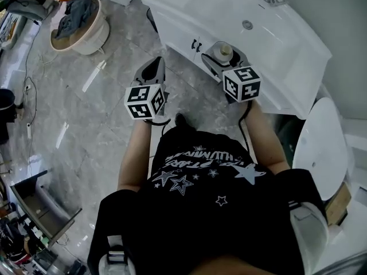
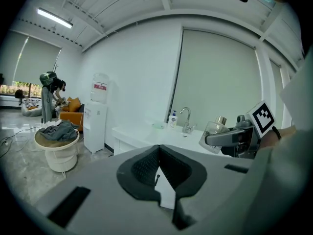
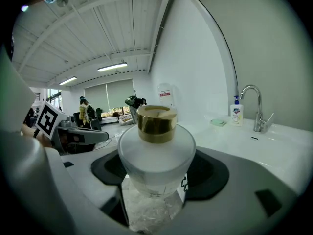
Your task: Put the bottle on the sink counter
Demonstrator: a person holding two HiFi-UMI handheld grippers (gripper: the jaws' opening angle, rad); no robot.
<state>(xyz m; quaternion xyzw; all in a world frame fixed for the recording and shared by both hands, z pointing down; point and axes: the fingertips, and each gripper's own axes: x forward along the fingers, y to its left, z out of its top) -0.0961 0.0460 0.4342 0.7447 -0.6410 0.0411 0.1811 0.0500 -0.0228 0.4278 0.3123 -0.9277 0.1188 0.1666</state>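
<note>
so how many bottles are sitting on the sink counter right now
1: the soap pump bottle beside the faucet. The gold-capped bottle is held in the right claw, not set down. More may be hidden.

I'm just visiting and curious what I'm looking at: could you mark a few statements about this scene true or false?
1. The right tool grips a gold-capped bottle. True.
2. The left tool holds a cloth. False: it is shut and empty.
3. The bottle stands on the sink counter. False: the tool holds it off the counter.
4. A soap dispenser stands beside the faucet. True.
</note>
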